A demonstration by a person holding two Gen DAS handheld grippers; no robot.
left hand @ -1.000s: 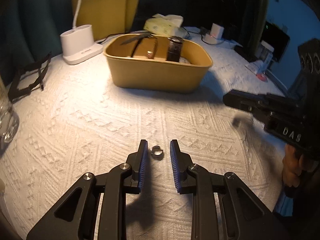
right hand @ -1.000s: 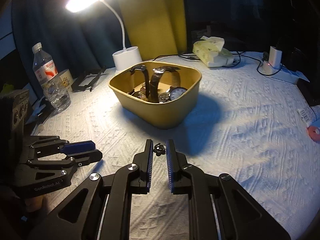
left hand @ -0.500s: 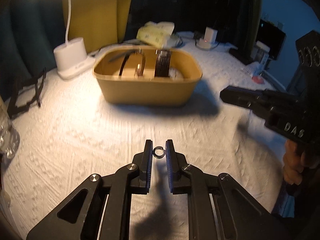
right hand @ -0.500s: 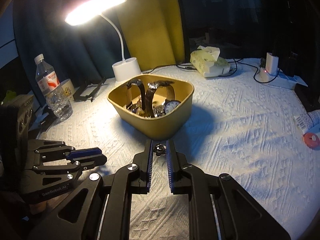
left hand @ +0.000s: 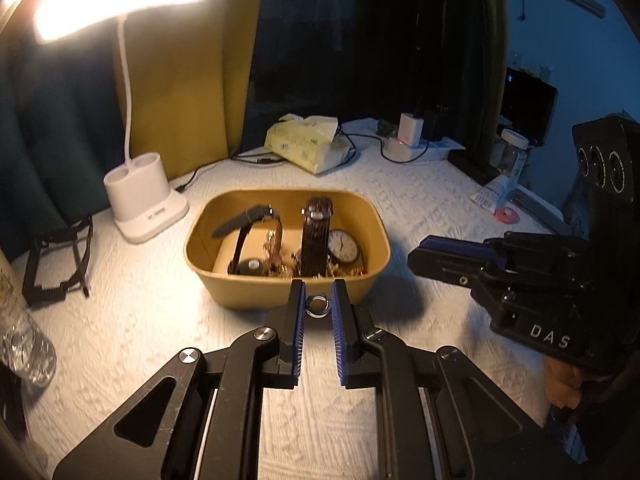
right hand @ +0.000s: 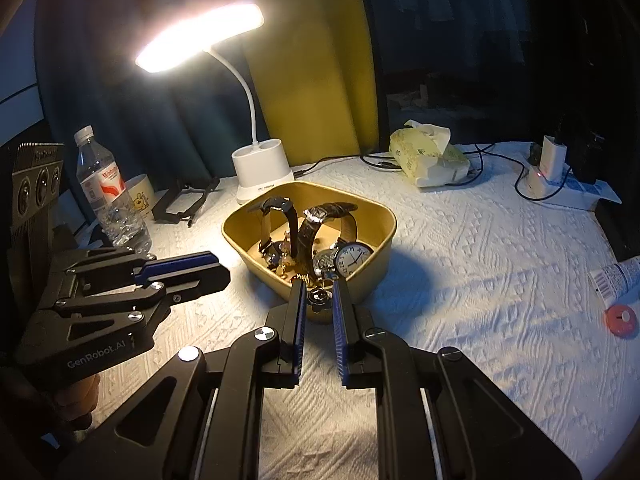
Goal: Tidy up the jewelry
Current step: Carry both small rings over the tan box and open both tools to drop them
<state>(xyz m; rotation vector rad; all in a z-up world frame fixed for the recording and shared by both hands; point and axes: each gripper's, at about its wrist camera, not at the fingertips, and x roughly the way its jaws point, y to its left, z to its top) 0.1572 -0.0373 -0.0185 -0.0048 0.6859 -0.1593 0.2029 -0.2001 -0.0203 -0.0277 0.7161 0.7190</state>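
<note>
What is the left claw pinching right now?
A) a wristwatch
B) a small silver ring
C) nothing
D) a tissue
B: the left claw is closed on a small silver ring, held in front of the yellow tray of watches.

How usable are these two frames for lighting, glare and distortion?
Left wrist view: the desk lamp blows out the top left, the room behind is dark, and fisheye bends the edges; the silver ring in the left gripper stays sharp. Right wrist view: lamp glare again, the yellow tray throws a heavy shadow rightward, and the dark ring in the right gripper is dim.
</note>
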